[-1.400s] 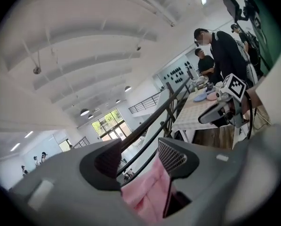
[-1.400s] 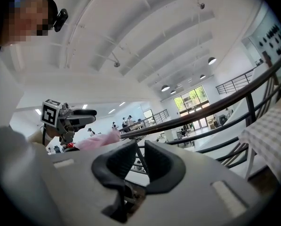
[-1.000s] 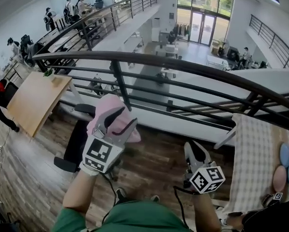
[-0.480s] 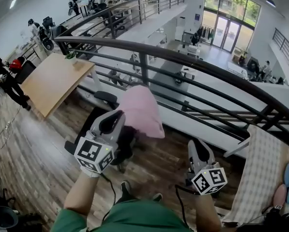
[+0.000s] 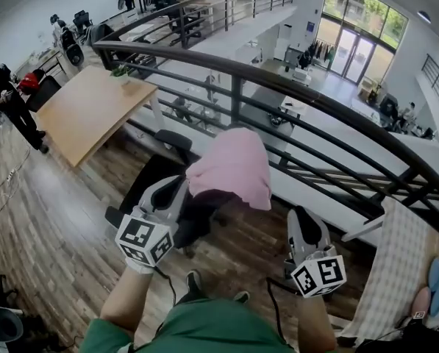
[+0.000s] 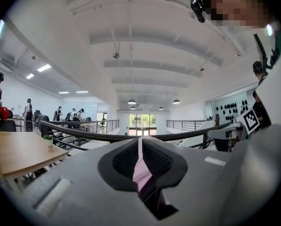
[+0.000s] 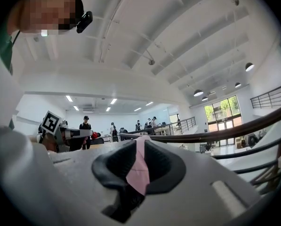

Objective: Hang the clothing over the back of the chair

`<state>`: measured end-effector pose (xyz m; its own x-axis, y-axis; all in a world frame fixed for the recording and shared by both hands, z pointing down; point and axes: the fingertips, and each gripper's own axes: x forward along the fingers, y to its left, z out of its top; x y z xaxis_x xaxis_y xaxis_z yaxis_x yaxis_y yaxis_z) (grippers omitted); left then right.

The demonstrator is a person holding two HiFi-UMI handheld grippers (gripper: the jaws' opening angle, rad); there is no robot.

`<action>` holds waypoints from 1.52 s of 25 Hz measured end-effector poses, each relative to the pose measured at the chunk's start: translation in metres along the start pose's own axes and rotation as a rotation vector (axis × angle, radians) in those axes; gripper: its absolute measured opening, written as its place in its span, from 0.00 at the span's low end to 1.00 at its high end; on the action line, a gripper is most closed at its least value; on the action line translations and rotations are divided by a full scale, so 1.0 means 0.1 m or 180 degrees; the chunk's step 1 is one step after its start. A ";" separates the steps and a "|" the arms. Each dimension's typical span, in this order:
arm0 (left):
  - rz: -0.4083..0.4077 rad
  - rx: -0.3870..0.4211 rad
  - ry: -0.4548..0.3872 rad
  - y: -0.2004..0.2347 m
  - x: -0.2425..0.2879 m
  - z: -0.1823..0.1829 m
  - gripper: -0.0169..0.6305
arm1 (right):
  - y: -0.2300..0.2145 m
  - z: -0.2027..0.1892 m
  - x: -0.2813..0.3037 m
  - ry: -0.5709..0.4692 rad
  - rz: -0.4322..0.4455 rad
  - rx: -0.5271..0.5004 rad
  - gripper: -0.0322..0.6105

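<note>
- Mezzanine, by the railing (image 5: pixel 300 98): I have the pink clothing (image 5: pixel 234 164) bunched over the top of the black chair (image 5: pixel 153 179). One flap hangs down the railing side.
- My left tongs (image 5: pixel 176 186) are pressed together on a strip of pink fabric at the garment's near-left edge.
- My right tongs (image 5: pixel 301 217) are likewise clamped on a pink sliver. From overhead they sit just beside the garment's lower-right corner, and I cannot trace where the two join.
- Progress, as I judge it: the garment is up on the chair, but whether it rests on the backrest I cannot tell.
- Left to do: spread it so it hangs evenly, then release both grips.
- The wooden counter (image 5: pixel 87 112) to the left is not part of the job.
</note>
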<state>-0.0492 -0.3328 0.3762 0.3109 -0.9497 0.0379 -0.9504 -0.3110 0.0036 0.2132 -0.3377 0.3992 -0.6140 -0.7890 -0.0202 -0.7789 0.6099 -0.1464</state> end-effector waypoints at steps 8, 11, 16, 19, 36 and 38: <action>-0.0086 -0.0122 0.0039 0.24 -0.12 -0.25 0.08 | 0.32 0.06 0.19 -0.0085 -0.0034 -0.0323 0.14; -0.0146 -0.0160 0.0018 0.31 -0.09 -0.29 0.08 | 0.37 0.05 0.31 -0.0079 -0.0078 -0.0386 0.14; -0.0224 -0.0206 0.0044 0.47 0.03 -0.38 0.08 | 0.38 -0.02 0.46 -0.0018 -0.0185 -0.0406 0.14; -0.0252 -0.0191 0.0036 0.52 0.09 -0.35 0.08 | 0.36 0.00 0.50 -0.0007 -0.0234 -0.0413 0.14; -0.0360 -0.0059 -0.0069 0.44 0.20 -0.20 0.08 | 0.27 0.06 0.46 -0.0081 -0.0328 -0.0374 0.14; -0.0361 -0.0045 -0.0072 0.45 0.20 -0.21 0.08 | 0.28 0.04 0.47 -0.0081 -0.0328 -0.0370 0.14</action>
<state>-0.0857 -0.3648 0.3983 0.4165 -0.9090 0.0140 -0.9090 -0.4162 0.0206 0.1632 -0.3582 0.3903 -0.5279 -0.8486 -0.0363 -0.8480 0.5289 -0.0334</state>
